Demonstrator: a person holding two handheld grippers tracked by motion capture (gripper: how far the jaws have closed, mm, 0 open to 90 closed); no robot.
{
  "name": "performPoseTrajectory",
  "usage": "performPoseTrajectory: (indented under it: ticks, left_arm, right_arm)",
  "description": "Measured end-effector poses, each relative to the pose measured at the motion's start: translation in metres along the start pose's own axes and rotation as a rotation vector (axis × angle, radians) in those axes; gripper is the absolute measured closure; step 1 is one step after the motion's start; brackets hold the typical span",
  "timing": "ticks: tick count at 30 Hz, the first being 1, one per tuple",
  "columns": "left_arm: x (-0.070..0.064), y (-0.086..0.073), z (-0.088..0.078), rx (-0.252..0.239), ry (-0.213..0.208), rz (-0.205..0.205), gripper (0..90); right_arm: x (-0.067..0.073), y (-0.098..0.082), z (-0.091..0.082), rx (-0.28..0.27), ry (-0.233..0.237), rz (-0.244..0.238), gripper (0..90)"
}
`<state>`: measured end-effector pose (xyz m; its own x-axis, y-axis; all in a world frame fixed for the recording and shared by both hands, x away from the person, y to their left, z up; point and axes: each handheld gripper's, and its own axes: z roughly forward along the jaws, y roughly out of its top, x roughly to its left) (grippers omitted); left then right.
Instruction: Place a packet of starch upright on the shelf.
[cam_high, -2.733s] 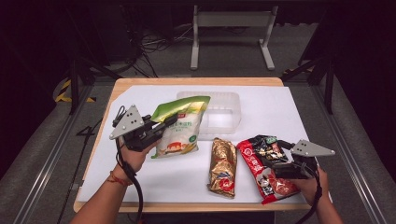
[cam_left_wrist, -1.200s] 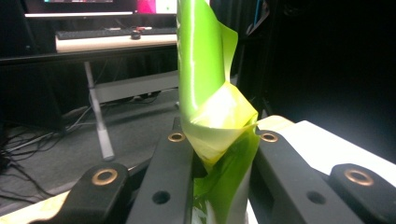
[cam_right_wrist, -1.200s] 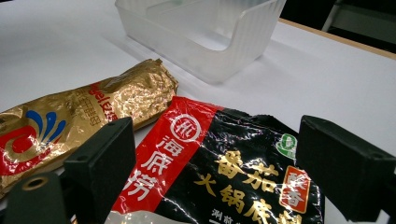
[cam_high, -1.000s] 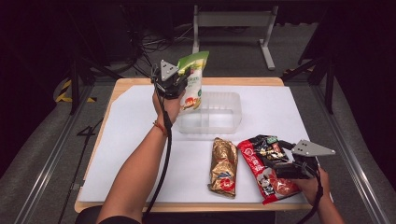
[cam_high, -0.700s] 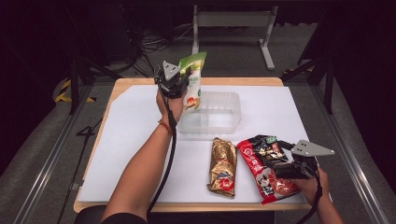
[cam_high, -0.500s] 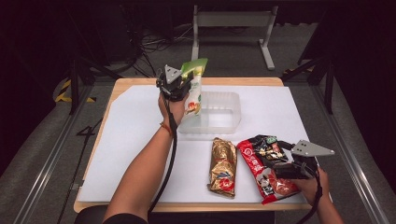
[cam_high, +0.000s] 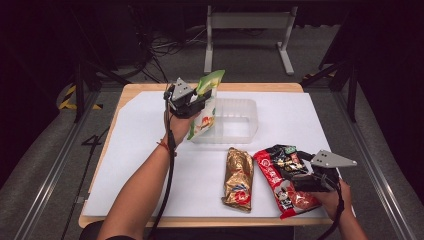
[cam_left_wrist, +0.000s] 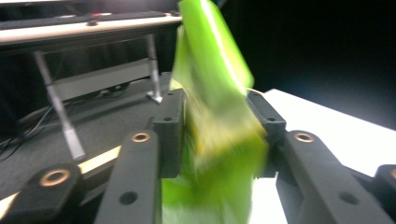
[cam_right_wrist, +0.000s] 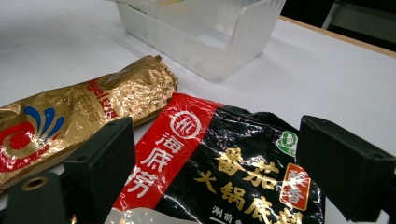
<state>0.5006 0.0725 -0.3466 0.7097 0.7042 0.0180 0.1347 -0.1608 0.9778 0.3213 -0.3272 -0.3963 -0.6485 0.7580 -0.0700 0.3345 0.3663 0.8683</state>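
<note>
Green bag (cam_left_wrist: 212, 140) motion-blurred in the left gripper view, print unreadable, lower end cut off by the bottom edge, red packet (cam_right_wrist: 224, 177) and gold packet (cam_right_wrist: 70, 126) cropped in the right gripper view

Both grippers: black bodies w/ grey three-cornered top plates, black cables trailing. Left gripper (cam_high: 192, 102) jaws w/ brass bushings, screw holes. Bare forearms; red band on left wrist (cam_high: 163, 146). Right gripper (cam_high: 306, 172) same build.
</note>
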Motion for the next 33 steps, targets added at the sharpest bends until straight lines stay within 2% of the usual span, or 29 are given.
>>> performPoseTrajectory:
  ticks: [1, 3, 5, 6, 7, 8, 9, 10, 11, 12, 14, 16, 19, 21, 22, 24, 25, 26, 28, 31, 33]
  left_arm:
    - [-0.001, -0.002, -0.003, 0.019, -0.006, 0.026, 57.8]
    - [-0.001, -0.008, -0.013, 0.017, -0.029, 0.055, 54.2]
    - [0.002, -0.013, -0.019, 0.048, -0.071, 0.047, 51.8]
    - [0.002, -0.013, -0.019, 0.048, -0.071, 0.047, 49.4]
    - [0.002, -0.019, -0.024, 0.079, -0.089, 0.088, 49.8]
    - [0.002, -0.019, -0.024, 0.079, -0.089, 0.088, 50.2]
    - [0.001, -0.025, -0.027, 0.132, -0.106, 0.138, 50.2]
    - [0.001, -0.025, -0.027, 0.132, -0.106, 0.138, 49.8]
    - [0.000, -0.033, -0.031, 0.178, -0.106, 0.172, 50.2]
    - [0.000, -0.036, -0.033, 0.197, -0.109, 0.186, 50.1]
    - [0.001, -0.039, -0.036, 0.209, -0.112, 0.189, 51.8]
    - [0.004, -0.047, -0.040, 0.249, -0.124, 0.187, 53.0]
    - [0.004, -0.054, -0.043, 0.301, -0.145, 0.209, 54.8]
    - [0.001, -0.056, -0.045, 0.334, -0.155, 0.241, 56.6]
    - [0.001, -0.057, -0.046, 0.353, -0.169, 0.240, 58.8]
    - [0.001, -0.060, -0.047, 0.381, -0.164, 0.242, 64.7]
    - [0.001, -0.062, -0.047, 0.400, -0.185, 0.238, 68.0]
    - [0.002, -0.064, -0.046, 0.406, -0.190, 0.235, 72.3]
    - [0.002, -0.066, -0.045, 0.415, -0.169, 0.237, 77.0]
    - [0.004, -0.069, -0.041, 0.418, -0.180, 0.221, 83.3]
    - [0.002, -0.069, -0.039, 0.418, -0.182, 0.230, 86.7]
  right_arm:
    - [0.000, 0.000, 0.000, 0.000, 0.000, -0.001, 12.6]
    - [0.000, 0.000, 0.000, 0.004, 0.001, 0.001, 12.5]
    - [0.000, 0.000, 0.000, 0.006, 0.000, -0.001, 12.5]
    - [0.000, 0.000, 0.000, 0.006, 0.000, -0.001, 12.5]
    - [0.000, 0.000, 0.001, 0.008, 0.001, -0.002, 12.4]
    - [0.000, 0.000, 0.001, 0.008, 0.001, -0.002, 12.4]
    - [0.001, 0.000, 0.001, 0.009, 0.002, -0.004, 12.3]
    - [0.001, 0.000, 0.001, 0.009, 0.002, -0.004, 12.3]
    - [0.001, 0.000, 0.002, 0.012, 0.001, -0.002, 12.3]
    - [0.001, 0.000, 0.002, 0.012, 0.001, -0.002, 12.3]
    - [0.001, 0.000, 0.002, 0.012, 0.001, -0.002, 12.3]
    - [0.001, 0.000, 0.002, 0.012, 0.002, -0.001, 12.3]
    - [0.001, 0.000, 0.003, 0.016, -0.001, 0.001, 12.5]
    - [0.001, 0.000, 0.002, 0.015, -0.002, -0.002, 12.5]
    - [0.001, 0.000, 0.002, 0.012, -0.001, -0.002, 12.5]
    - [0.001, -0.001, 0.001, 0.009, -0.001, 0.001, 12.5]
    - [0.001, -0.001, 0.001, 0.012, -0.001, 0.002, 12.5]
    - [0.000, -0.001, 0.002, 0.012, -0.001, 0.002, 12.5]
    - [0.001, -0.001, 0.002, 0.013, 0.001, 0.000, 12.5]
    - [0.001, -0.001, 0.002, 0.014, 0.002, -0.001, 12.5]
    - [0.001, -0.001, 0.003, 0.014, 0.001, 0.000, 12.4]
